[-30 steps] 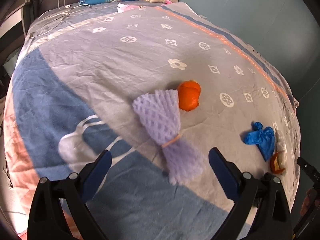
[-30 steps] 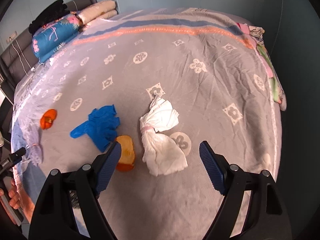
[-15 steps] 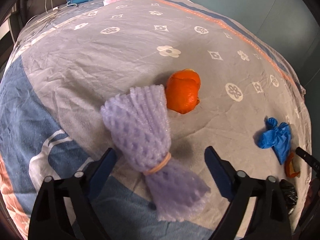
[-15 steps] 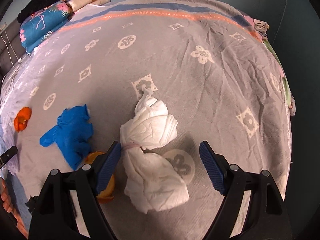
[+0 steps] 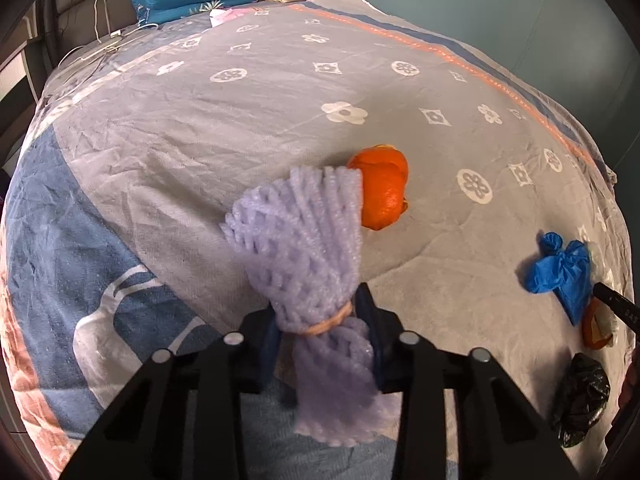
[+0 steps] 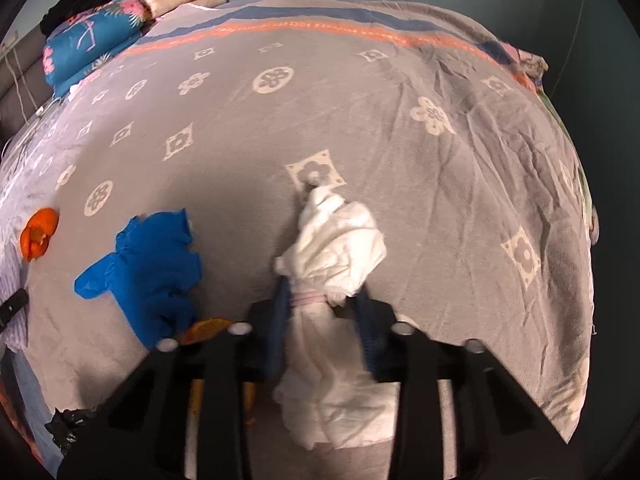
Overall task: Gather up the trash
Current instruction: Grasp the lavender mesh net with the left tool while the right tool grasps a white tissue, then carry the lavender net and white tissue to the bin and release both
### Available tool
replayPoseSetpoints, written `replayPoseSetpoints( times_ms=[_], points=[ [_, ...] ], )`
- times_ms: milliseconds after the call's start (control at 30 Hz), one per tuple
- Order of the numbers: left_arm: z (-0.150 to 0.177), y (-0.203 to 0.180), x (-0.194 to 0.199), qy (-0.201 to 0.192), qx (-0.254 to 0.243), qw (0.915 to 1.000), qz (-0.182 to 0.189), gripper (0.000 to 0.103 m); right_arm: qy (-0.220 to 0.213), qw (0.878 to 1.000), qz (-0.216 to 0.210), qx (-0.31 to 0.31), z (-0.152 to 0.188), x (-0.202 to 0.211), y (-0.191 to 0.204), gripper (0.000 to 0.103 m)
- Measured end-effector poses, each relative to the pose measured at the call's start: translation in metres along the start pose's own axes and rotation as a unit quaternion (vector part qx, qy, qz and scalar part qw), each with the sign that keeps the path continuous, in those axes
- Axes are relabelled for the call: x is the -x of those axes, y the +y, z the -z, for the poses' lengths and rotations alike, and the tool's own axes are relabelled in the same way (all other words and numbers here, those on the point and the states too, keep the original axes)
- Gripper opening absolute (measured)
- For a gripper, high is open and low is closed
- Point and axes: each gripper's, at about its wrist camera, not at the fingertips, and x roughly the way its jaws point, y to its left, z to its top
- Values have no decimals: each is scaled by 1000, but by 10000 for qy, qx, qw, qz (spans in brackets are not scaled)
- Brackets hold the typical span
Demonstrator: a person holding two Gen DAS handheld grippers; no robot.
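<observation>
foam net (image 5: pixel 308 248) — tissue wad (image 6: pixel 332 248) — now clamped

Both grippers (image 5: pixel 322 320) (image 6: pixel 322 304): black frames, blue pads, silver screws.

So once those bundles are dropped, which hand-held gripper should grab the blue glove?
Probably the right hand-held gripper: the blue glove lies just beside it, far from the left hand-held gripper.

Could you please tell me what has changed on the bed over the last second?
Both tongs came down and shut: the left tongs on the purple foam net at its rubber band, the right tongs on the white tissue bundle at its band. The orange peel, blue glove and bedspread stayed put.
</observation>
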Motion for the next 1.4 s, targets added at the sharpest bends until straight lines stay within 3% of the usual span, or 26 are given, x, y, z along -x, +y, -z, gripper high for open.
replayPoseSetpoints(
  times_ms=[267, 600, 900, 1400],
  points=[
    [6, -7, 26, -175, -156, 9995, 215, 29, -86, 9999, -35, 40, 1, 15, 10, 19],
    [16, -15, 80, -541, -259, 9974, 402, 29, -461, 9977, -504, -41, 6, 87, 12, 19],
    [32, -21, 125, -747, -373, 9953, 492, 29, -592, 9926, -1034, -232, 27, 150, 13, 19],
    [77, -63, 181, -929, -1087, 9862, 829, 29, -791, 9873, -1367, -193, 85, 228, 9, 19]
  ],
)
